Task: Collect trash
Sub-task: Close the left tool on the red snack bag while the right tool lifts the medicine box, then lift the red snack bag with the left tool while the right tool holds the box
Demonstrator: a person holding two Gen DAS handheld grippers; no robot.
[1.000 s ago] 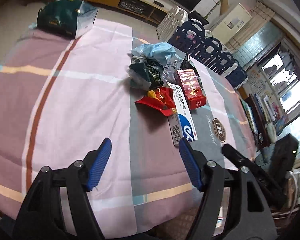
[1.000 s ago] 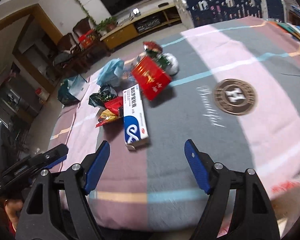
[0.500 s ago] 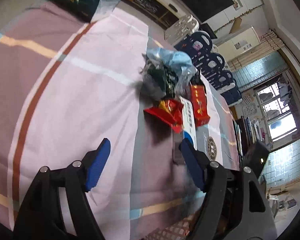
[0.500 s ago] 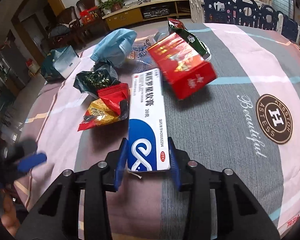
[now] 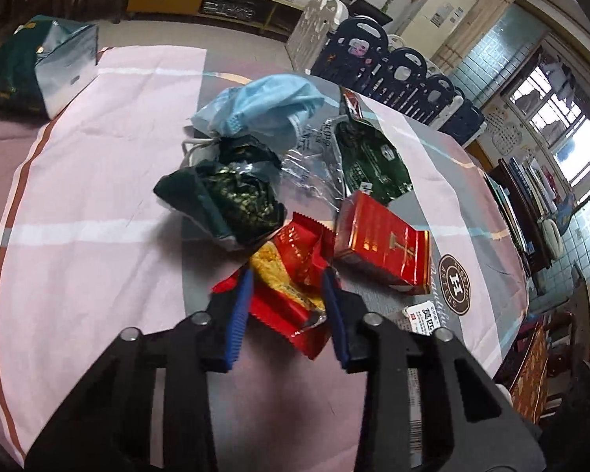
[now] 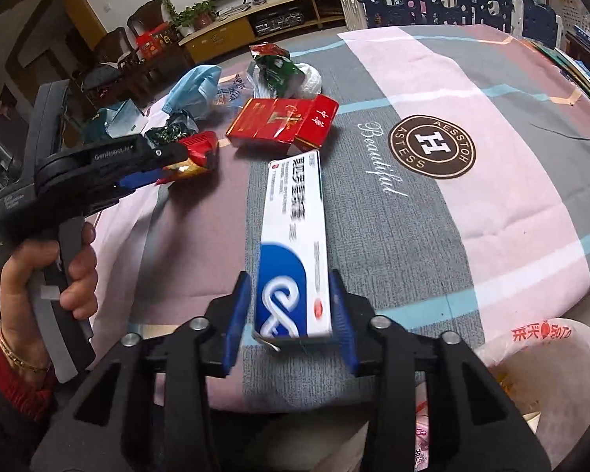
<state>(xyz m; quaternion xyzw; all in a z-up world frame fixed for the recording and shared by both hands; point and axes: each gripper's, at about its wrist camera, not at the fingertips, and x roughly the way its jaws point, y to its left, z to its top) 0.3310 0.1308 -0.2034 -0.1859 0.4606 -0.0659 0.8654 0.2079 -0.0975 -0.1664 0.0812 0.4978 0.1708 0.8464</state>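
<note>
A red and yellow snack wrapper (image 5: 291, 271) lies crumpled on the striped tablecloth (image 5: 90, 196). My left gripper (image 5: 287, 279) is closing on it, pads against both sides; the right wrist view shows this gripper (image 6: 153, 175) low over the wrapper (image 6: 192, 157). A long white and blue medicine box (image 6: 291, 216) lies between the fingers of my right gripper (image 6: 291, 299) at the table's near edge. These jaws are opening, with a thin gap at the left pad. Further back lie a red carton (image 5: 381, 251), a blue face mask (image 5: 263, 104) and a dark green crumpled bag (image 5: 232, 196).
A white plastic bag (image 6: 542, 373) with red print hangs open below the table edge at lower right. A green foil packet (image 5: 369, 165) and clear film (image 5: 310, 157) lie behind the carton. A dark green paper bag (image 5: 31, 67) stands at the far left. A hand (image 6: 47, 267) holds the left gripper.
My left gripper moved forward to the snack wrapper and closed around it. My right gripper closed on the medicine box, drew it toward the near table edge, and has loosened.
</note>
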